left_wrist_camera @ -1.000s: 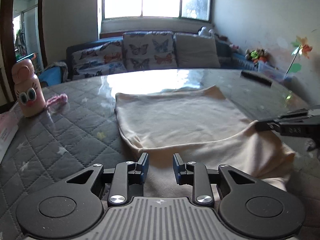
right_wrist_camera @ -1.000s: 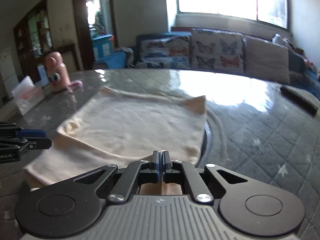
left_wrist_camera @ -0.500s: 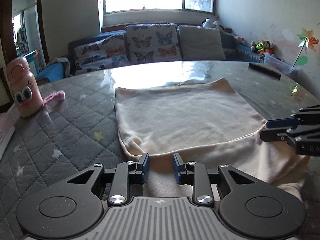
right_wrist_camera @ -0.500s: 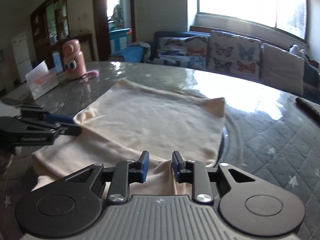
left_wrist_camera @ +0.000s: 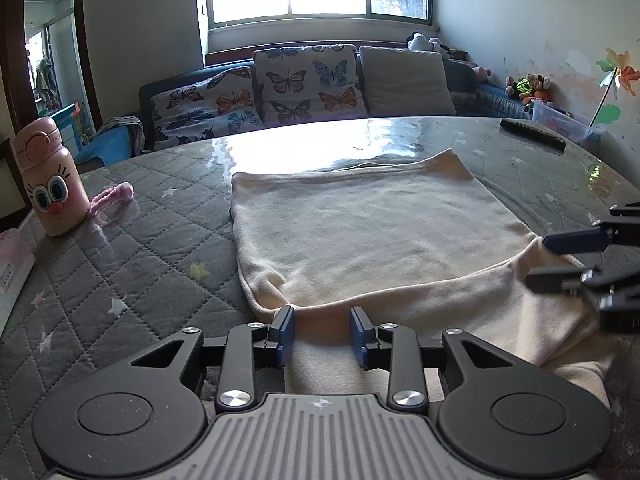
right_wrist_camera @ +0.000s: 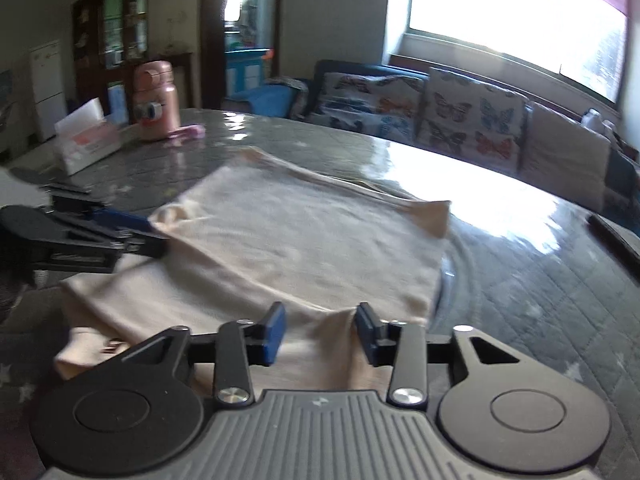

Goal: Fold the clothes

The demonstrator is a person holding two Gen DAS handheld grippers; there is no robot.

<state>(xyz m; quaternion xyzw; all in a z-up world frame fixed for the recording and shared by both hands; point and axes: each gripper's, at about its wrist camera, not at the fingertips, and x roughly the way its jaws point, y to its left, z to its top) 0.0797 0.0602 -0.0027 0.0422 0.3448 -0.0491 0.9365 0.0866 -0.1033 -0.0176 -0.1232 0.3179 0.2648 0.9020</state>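
Left wrist view: the left gripper [left_wrist_camera: 322, 330] sits at 6 o'clock with its jaws apart, the near fold edge of the cloth [left_wrist_camera: 372, 232] lying between the blue pads [left_wrist_camera: 285, 332] without being pinched. The cream cloth is folded over on itself and spreads flat from the centre toward 12 o'clock on the quilted table [left_wrist_camera: 132, 264]. At 3 o'clock the right gripper [left_wrist_camera: 560, 258] reaches in from the side, jaws apart, at the cloth's right corner. A pink bottle [left_wrist_camera: 50, 178] stands upright at 9 o'clock, with a pink cord [left_wrist_camera: 114, 196] just beside it. A dark remote [left_wrist_camera: 534, 138] lies at 2 o'clock near the table's far edge. A sofa [left_wrist_camera: 304, 84] with butterfly cushions is at 12 o'clock.

Right wrist view, somewhat blurred: the right gripper [right_wrist_camera: 320, 334] at 6 o'clock has its jaws apart, a raised ridge of cloth [right_wrist_camera: 304, 240] between them. The left gripper [right_wrist_camera: 140, 234] comes in at 9 o'clock at the cloth's left corner, jaws parted. The bottle [right_wrist_camera: 156, 102] stands at 10 o'clock, a tissue box [right_wrist_camera: 86, 140] just left of it.
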